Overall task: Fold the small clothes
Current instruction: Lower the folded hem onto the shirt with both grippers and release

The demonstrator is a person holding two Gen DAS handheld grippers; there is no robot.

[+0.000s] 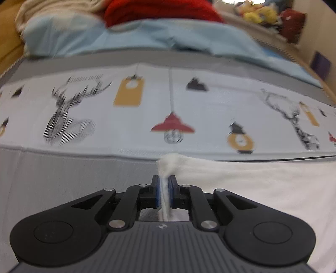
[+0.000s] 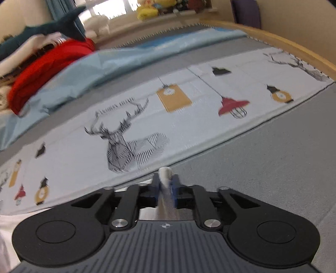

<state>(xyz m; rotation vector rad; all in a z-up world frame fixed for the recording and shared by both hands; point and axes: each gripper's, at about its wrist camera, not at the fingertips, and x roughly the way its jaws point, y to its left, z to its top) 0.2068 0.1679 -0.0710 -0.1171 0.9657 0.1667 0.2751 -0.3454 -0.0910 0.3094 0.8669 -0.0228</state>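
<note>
the left hand-held gripper point(image 1: 164, 180) has its blue pads nearly together, pinching a bunched corner of a white garment point(image 1: 262, 189); a tuft of the cloth pokes out just past the fingertips and the rest spreads away to the right over the grey bed cover point(image 1: 63, 178). the right hand-held gripper point(image 2: 166, 182) is likewise clamped down tight on a thin fold of the same white cloth, which trails back under the tool, with more white showing at the lower left edge of that view. so the garment lies low on the bed, held at two points, one in each tool

beyond the grippers runs a pale printed runner point(image 1: 147, 117) with deer heads, lamps and tags, then a light blue sheet point(image 1: 147, 37), a red bundle point(image 1: 161, 10) and, in the right view, a dark plush shark point(image 2: 61, 25) near the head of the bed

the risks, as i judge them: each grip is on a small bunch right at the pad tips, so a pull that is too quick or uneven could let a corner slide out and the fold would collapse. if the two hands travel at different rates the edge would skew and the fold land crooked. dragging low could also ruck the runner or catch the cloth on it
</note>
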